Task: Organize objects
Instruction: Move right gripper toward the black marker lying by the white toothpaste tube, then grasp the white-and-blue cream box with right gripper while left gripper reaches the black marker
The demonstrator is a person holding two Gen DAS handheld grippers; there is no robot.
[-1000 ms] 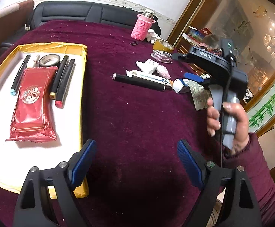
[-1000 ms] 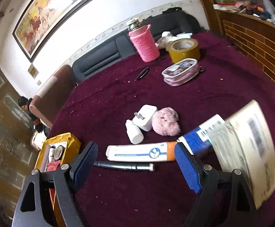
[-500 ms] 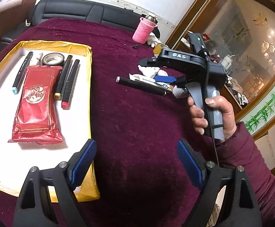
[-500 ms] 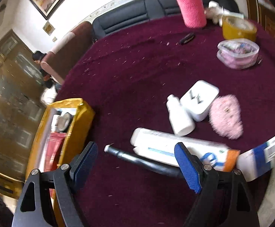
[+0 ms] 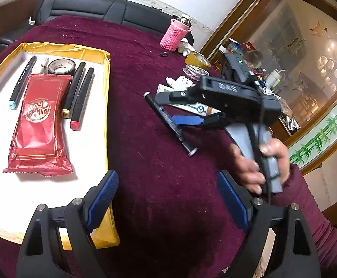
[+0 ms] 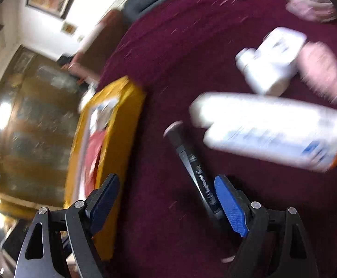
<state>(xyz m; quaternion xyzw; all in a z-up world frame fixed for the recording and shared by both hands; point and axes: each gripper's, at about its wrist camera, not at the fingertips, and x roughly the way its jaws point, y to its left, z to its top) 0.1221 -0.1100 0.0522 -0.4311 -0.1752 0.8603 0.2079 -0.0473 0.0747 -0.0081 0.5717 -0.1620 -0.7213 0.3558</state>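
The right hand-held gripper (image 6: 166, 203) is standing with its jaws spread wide and nothing pressed between the pads. The black marker (image 6: 191, 164) is lying on the dark red worktop (image 6: 168, 69), running from the far left toward the near right, and its near end is reaching the blue pad of the right finger (image 6: 231, 208); whether it is touching the pad I cannot tell, because this view is blurred. Seen from the left wrist view, the right hand-held gripper (image 5: 187, 108) is hanging over the middle part of the same black marker (image 5: 168, 120), with one finger on each side of it, and a hand (image 5: 258, 162) is holding its grey handle.

The left hand-held gripper (image 5: 166, 199) is also released, empty, over bare cloth at the near edge of the worktop (image 5: 145, 58). The yellow tray (image 5: 107, 92) is lying to the left of it, and its right wall is passing just behind the left finger. Inside the tray, three markers, a roll of tape (image 5: 61, 66) and a red packet (image 5: 37, 125) are lying side by side. A white tube (image 6: 268, 129), a white bottle (image 6: 268, 69) and a pink pompom (image 6: 321, 74) are lying to the far right of the black marker.
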